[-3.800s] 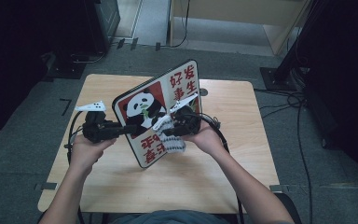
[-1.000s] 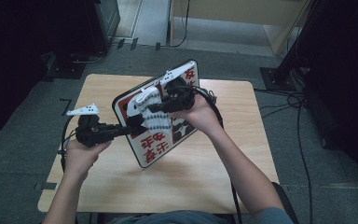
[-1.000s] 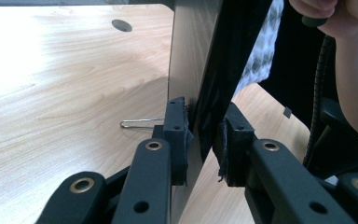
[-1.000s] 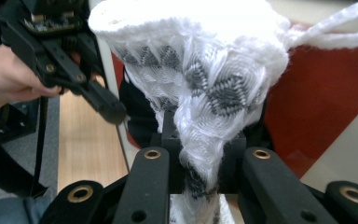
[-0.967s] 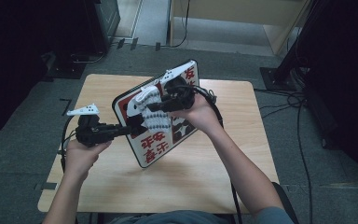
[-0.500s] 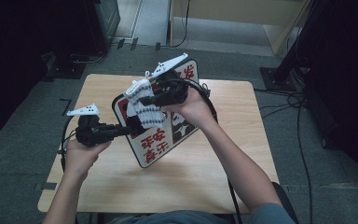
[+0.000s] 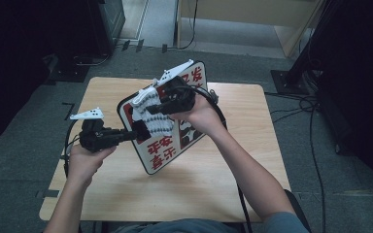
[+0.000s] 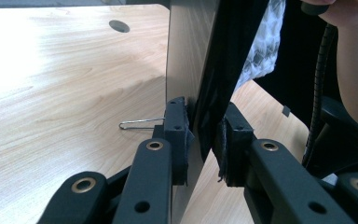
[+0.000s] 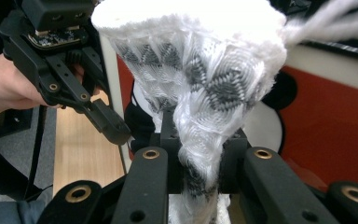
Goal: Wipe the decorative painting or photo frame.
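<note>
A panda sign board (image 7: 175, 145) with red characters is held tilted above the wooden table (image 7: 252, 160). My left gripper (image 7: 138, 132) is shut on the board's left edge; in the left gripper view its pads (image 8: 177, 135) clamp the thin board (image 8: 186, 56) from both sides. My right gripper (image 7: 151, 109) is shut on a white and grey knitted cloth (image 7: 156, 124), which lies against the board's face over the panda. In the right gripper view the cloth (image 9: 205, 70) bunches up between the jaws of my right gripper (image 9: 200, 163), with the red board (image 9: 331, 116) behind.
A thin wire clip (image 8: 137, 123) lies on the table (image 8: 51, 70) behind the board. Cables trail from both grippers. Grey floor surrounds the table, with dark equipment (image 7: 29, 48) at the left and cables (image 7: 315, 107) at the right.
Since the oldest frame the right gripper has carried the cloth from the board's middle up its face. Over the last second it tipped upward, the cloth shifting slightly left. The left gripper kept still.
</note>
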Tool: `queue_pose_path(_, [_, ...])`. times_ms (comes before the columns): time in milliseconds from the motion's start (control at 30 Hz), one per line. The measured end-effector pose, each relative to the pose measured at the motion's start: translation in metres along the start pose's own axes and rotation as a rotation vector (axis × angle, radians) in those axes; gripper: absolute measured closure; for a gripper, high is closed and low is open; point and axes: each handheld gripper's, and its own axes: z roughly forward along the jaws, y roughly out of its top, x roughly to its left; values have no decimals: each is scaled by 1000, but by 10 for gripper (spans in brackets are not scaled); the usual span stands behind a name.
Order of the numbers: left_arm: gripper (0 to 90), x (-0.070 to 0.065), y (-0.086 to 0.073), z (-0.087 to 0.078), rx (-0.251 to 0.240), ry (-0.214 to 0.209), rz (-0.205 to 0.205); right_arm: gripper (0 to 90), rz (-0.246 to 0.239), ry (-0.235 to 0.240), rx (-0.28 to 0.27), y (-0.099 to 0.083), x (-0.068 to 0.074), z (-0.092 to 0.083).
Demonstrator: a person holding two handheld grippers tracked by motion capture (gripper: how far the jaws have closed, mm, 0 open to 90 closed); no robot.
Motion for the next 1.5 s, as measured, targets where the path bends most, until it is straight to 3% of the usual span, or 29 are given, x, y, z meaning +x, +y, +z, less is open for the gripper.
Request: queue_pose_path(1500, [767, -2, 2, 1, 15, 3, -1, 776, 44, 16, 79, -48, 4, 25])
